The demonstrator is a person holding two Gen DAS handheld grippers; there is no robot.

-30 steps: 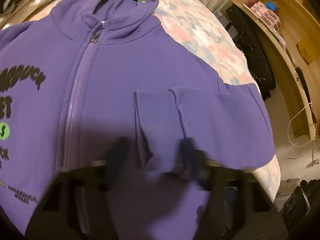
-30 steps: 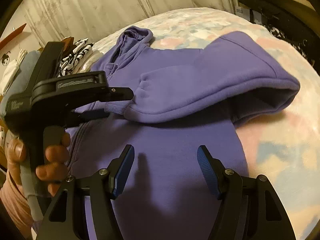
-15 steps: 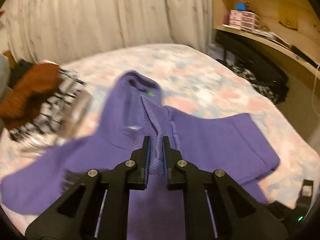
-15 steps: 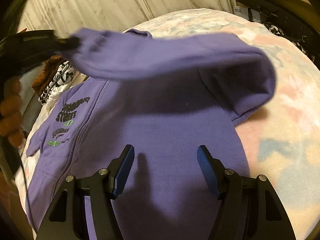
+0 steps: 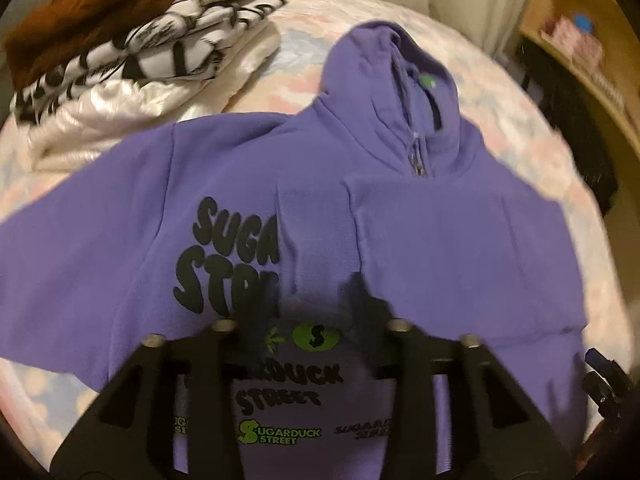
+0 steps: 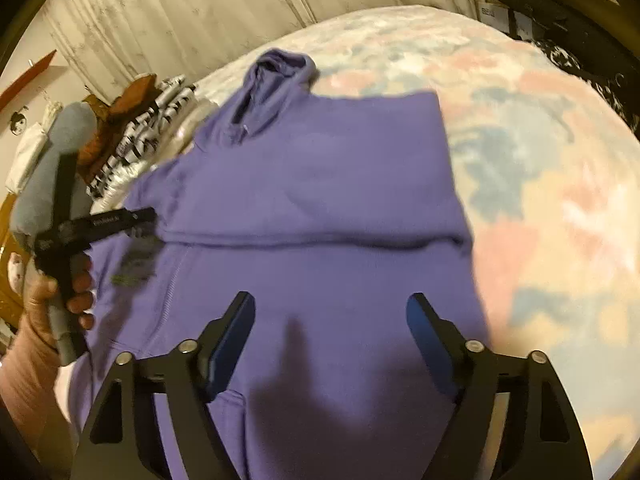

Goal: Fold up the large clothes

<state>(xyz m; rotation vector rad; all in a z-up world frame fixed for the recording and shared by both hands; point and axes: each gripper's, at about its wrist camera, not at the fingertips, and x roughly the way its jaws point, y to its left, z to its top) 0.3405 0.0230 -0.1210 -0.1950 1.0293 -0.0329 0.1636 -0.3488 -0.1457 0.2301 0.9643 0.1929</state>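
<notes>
Half a second ago my left claw [image 5: 304,320] was clamped on the ribbed cuff of the purple fleece zip hoodie [image 6: 320,216] and carrying the sleeve through the air; now that sleeve [image 5: 400,240] lies flat across the chest, its cuff end covering part of the black printed lettering [image 5: 224,256], and my left claw stands apart with nothing between its blurred fingers. My right claw [image 6: 330,344] hangs over the lower front of the hoodie, its blue-padded fingers [image 6: 236,340] wide apart and holding nothing. The hoodie lies face up in the middle of the bed with the pastel patchwork cover [image 6: 540,160], hood [image 5: 392,72] pointing to the far edge, near the stack of folded clothes with a black-and-white patterned piece and a brown one on top [image 5: 140,48] at the far left corner. By my reckoning the fold is at an early stage: one sleeve is folded in over the body, which in the right wrist view makes a neat straight edge on that side. The other sleeve [image 5: 80,248] is spread out flat toward the left edge of the bed and needs the same treatment. After that I judge the body remains to be doubled up from the hem, and the hood tucked.
</notes>
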